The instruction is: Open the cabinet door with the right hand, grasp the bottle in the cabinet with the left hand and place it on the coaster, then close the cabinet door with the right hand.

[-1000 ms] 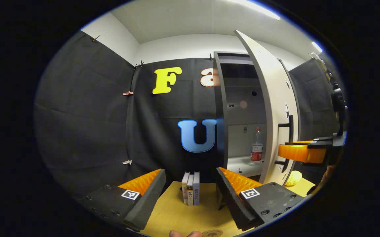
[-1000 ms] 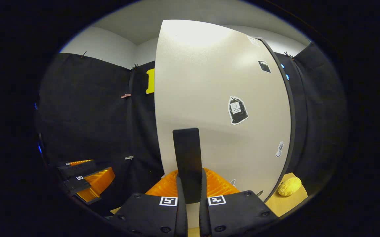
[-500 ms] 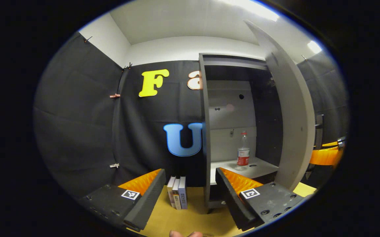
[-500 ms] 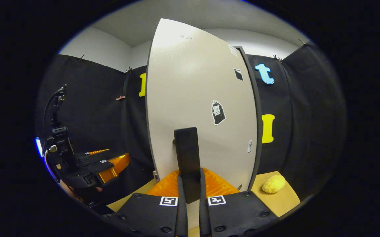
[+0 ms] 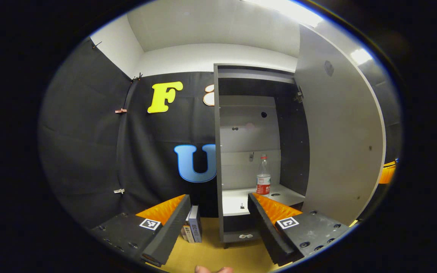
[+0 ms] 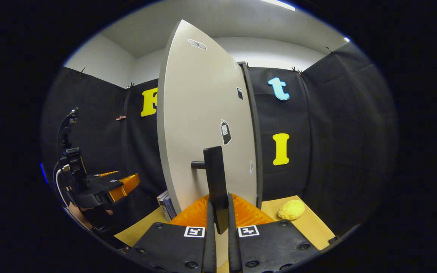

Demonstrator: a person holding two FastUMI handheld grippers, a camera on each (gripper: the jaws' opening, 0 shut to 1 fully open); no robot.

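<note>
The grey cabinet stands with its door swung wide to the right. A clear bottle with a red label stands upright on the white shelf inside. My left gripper is open, a little in front of the cabinet, its fingers well short of the bottle. In the right gripper view, my right gripper is shut on the black bar handle of the door. The left gripper shows at the left there, held by a hand.
A few books stand on the yellow table left of the cabinet; in the right gripper view the books peek from behind the door. A yellow sponge-like lump lies on the table right of the door.
The door has swung further open with my right gripper on its handle. The cabinet's inside and the bottle have come fully into sight, shifting left in the left gripper view.
</note>
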